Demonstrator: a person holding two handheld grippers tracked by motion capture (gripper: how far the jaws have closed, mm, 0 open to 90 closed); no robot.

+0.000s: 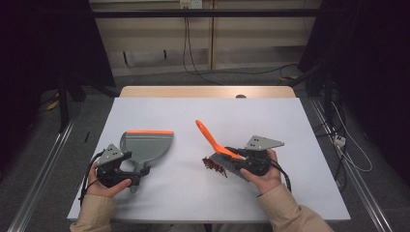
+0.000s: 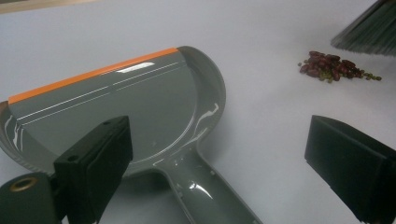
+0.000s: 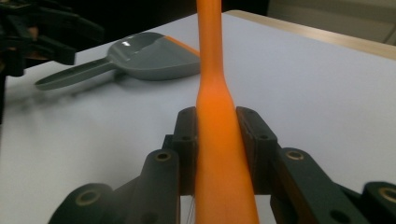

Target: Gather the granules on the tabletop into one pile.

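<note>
Currently the brush (image 1: 216, 145) is clamped by the right gripper (image 1: 240, 162); the left gripper (image 1: 139, 175) is held apart over the dustpan (image 1: 145, 145) handle.

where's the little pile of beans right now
In the high view, the beans lie on the white table, right of centre, beside the brush bristles, well right of the dustpan.

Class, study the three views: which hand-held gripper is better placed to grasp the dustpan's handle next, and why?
The left hand-held gripper. Its jaws stand open astride the grey dustpan's handle, not yet closed on it. The right hand-held gripper is shut on the orange brush beside the beans.
</note>
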